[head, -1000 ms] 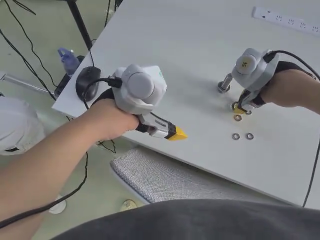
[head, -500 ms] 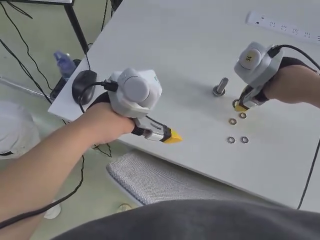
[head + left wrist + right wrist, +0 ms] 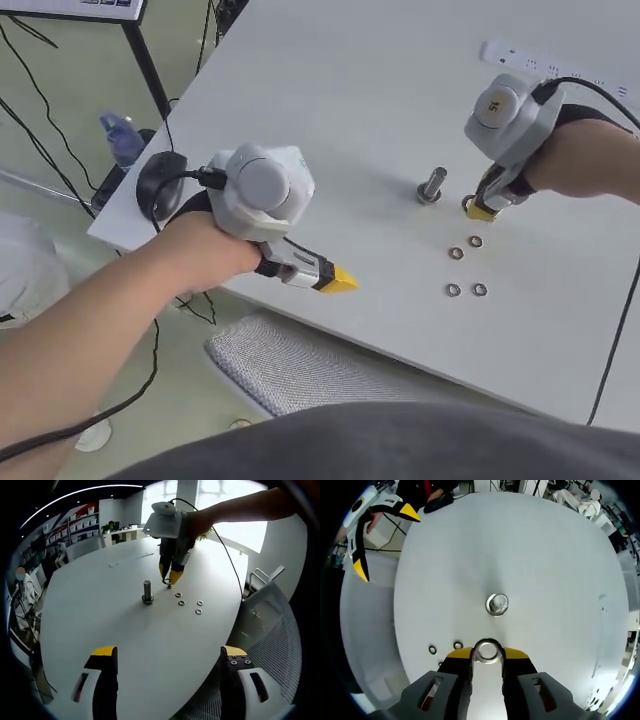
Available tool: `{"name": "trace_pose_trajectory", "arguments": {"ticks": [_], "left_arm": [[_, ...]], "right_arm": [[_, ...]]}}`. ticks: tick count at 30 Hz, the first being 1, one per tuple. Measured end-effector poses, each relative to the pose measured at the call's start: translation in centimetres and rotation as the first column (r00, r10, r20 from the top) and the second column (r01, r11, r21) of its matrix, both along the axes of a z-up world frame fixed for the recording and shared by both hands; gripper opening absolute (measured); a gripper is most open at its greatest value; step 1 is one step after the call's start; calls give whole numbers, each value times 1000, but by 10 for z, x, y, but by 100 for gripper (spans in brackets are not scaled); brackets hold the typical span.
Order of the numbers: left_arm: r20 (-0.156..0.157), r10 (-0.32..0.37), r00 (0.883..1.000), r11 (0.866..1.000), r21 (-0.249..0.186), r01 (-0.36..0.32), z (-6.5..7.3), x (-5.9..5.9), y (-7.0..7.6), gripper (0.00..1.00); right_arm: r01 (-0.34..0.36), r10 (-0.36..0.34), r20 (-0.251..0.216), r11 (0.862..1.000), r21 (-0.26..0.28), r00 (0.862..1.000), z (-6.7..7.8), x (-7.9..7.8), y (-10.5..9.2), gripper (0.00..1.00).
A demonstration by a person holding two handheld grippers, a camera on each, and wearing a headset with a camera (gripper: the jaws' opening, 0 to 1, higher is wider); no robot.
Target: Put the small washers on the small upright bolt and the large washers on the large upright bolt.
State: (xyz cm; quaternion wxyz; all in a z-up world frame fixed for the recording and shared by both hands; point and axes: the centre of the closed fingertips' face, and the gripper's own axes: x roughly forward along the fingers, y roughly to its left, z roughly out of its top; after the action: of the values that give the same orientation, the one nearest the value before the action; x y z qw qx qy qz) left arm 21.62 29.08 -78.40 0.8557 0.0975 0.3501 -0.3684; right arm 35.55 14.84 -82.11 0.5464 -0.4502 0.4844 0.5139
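White table (image 3: 330,110): right gripper (image 3: 481,210) pinches washer (image 3: 487,650) by rim, probably large one; bolt (image 3: 497,604) just ahead of fingertips. Thin, stiff, slippery steel, so edge grip suits. Left gripper (image 3: 170,652) spread, idle.

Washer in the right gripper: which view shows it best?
Right gripper view: the washer sits large between the yellow tips of the right gripper, near the bolt. Head and left gripper views show it as a tiny ring there.

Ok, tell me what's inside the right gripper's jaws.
A washer, held by the right gripper near the upright bolt. The yellow tips cover its side edges.
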Motion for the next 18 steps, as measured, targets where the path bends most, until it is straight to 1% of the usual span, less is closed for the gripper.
{"name": "trace_pose_trajectory", "arguments": {"ticks": [5, 7, 10, 13, 18], "left_arm": [[3, 6, 1000, 1000, -1, -6, -1, 3, 0, 86], [23, 18, 1000, 1000, 9, -18, 0, 7, 3, 91], [17, 22, 1000, 1000, 0, -22, 0, 7, 2, 91], [17, 23, 1000, 1000, 6, -23, -1, 7, 2, 91], [12, 22, 1000, 1000, 5, -22, -1, 7, 1, 91]], "right_arm": [[-18, 18, 5, 1000, -14, 1000, 8, 4, 1, 21], [-29, 29, 8, 999, -18, 1000, 11, 5, 3, 21], [-32, 32, 9, 999, -24, 999, 14, 8, 3, 21], [-38, 38, 12, 999, -26, 999, 17, 8, 4, 21], [-45, 45, 11, 999, -13, 999, 27, 8, 12, 21]]}}
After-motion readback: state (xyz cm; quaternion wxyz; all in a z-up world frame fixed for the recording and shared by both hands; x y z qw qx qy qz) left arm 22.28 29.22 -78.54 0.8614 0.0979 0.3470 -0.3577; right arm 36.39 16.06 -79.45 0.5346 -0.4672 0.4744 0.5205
